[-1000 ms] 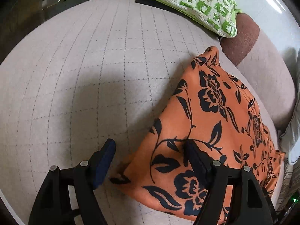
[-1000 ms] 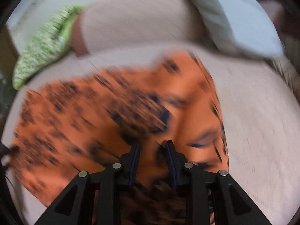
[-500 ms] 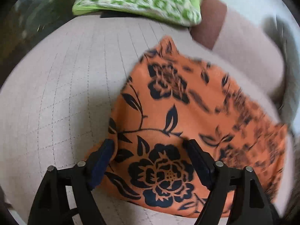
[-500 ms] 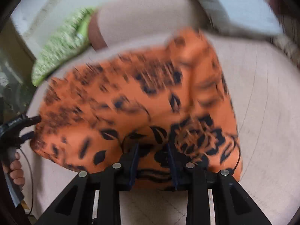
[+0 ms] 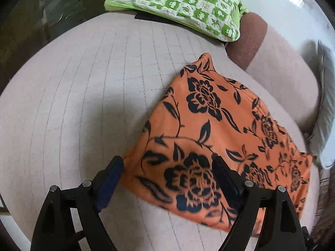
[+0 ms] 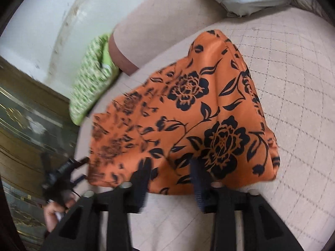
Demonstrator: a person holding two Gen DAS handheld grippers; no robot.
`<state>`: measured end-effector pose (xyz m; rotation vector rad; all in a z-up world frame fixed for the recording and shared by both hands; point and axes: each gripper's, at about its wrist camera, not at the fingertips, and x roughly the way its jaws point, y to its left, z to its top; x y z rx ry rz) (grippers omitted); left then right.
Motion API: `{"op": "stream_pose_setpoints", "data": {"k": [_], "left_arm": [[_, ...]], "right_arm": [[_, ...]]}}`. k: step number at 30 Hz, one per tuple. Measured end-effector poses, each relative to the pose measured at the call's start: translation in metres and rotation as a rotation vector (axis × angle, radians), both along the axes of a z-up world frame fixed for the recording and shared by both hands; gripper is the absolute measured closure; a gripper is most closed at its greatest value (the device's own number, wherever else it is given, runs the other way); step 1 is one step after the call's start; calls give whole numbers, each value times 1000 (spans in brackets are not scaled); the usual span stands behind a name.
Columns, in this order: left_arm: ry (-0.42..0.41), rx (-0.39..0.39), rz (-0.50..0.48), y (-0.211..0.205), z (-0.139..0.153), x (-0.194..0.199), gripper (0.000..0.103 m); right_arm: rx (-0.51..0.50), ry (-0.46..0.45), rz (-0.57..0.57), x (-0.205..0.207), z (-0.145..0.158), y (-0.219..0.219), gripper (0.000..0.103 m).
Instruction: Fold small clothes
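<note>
Orange floral garment [image 5: 211,138] lies folded on quilted beige cushion [image 5: 83,104], near edge right under both grippers. Fabric soft, black flower print. Left gripper [image 5: 167,167] spread wide, jaws opening, straddling corner, not pinching. Right gripper [image 6: 169,171] jaws opening too, cloth edge between, no grip.
</note>
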<state>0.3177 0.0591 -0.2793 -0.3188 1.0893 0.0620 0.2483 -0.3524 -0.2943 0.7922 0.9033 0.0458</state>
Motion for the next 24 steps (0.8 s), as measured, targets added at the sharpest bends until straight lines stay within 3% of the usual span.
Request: {"op": "stream_pose_setpoints", "data": {"k": [4, 12, 24], "left_arm": [[55, -106, -16, -7, -6, -22, 16], [171, -236, -15, -13, -34, -57, 16], [107, -356, 52, -2, -46, -25, 7]], "right_arm": [[155, -40, -20, -16, 0, -4, 35], [274, 34, -116, -42, -31, -7, 35], [304, 91, -229, -26, -57, -10, 35]]}}
